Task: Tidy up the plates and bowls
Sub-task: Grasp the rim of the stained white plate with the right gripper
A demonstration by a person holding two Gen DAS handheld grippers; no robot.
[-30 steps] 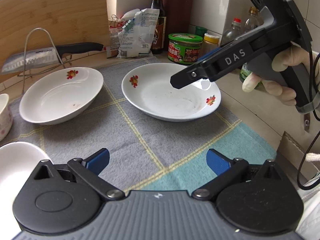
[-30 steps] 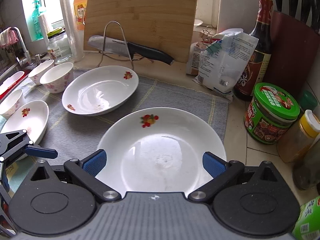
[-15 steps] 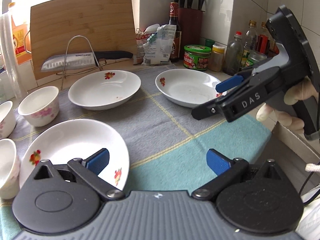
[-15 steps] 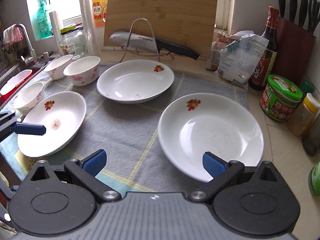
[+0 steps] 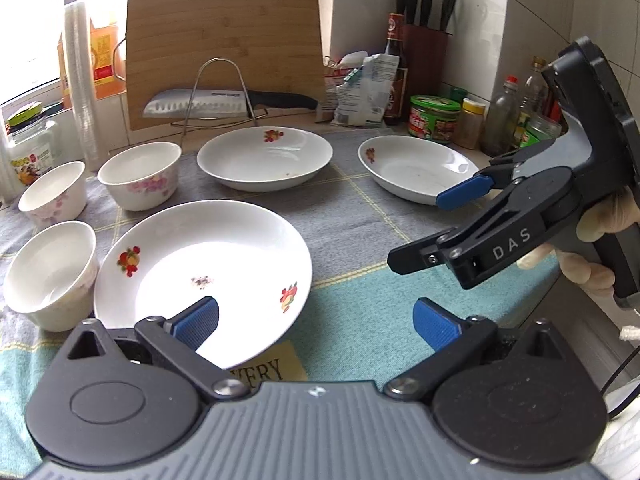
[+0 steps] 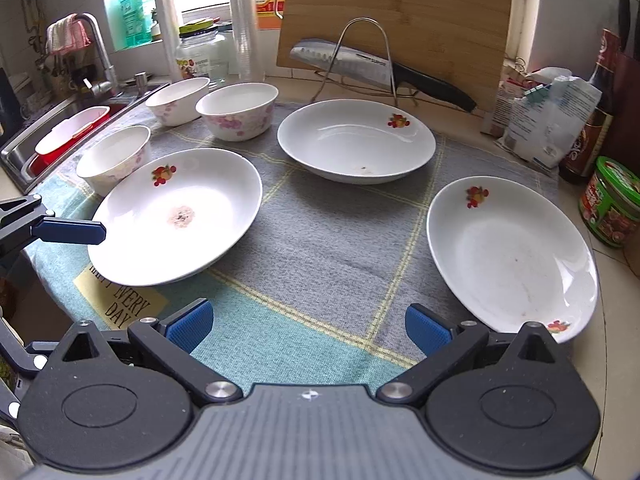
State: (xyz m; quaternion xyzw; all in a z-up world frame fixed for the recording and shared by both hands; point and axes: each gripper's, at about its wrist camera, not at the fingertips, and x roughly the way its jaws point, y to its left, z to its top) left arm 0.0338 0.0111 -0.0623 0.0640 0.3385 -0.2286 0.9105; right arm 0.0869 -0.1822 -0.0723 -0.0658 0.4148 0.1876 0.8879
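Three white deep plates with fruit decals lie on a grey and teal cloth mat (image 6: 332,240): a near-left plate (image 6: 176,216) (image 5: 200,264), a far plate (image 6: 356,144) (image 5: 264,160) and a right plate (image 6: 512,252) (image 5: 412,168). Left of them stand three flowered bowls (image 5: 52,276) (image 5: 52,196) (image 5: 140,176). My left gripper (image 5: 316,322) is open, its left pad over the near plate's front rim. The right gripper (image 6: 310,326) (image 5: 432,228) hangs open above the mat's front, holding nothing, between the near-left and right plates.
A cleaver (image 6: 344,62) rests on a wire rack in front of a leaning bamboo board (image 6: 396,12). A green-lidded jar (image 6: 612,204), bottles and bags (image 6: 552,116) crowd the right. A sink (image 6: 60,128) lies at the left, and a gloved hand (image 5: 600,240) holds the right gripper.
Both grippers have drawn back toward the mat's front edge. The right one has left its spot over the right plate, and all plates and bowls now show.
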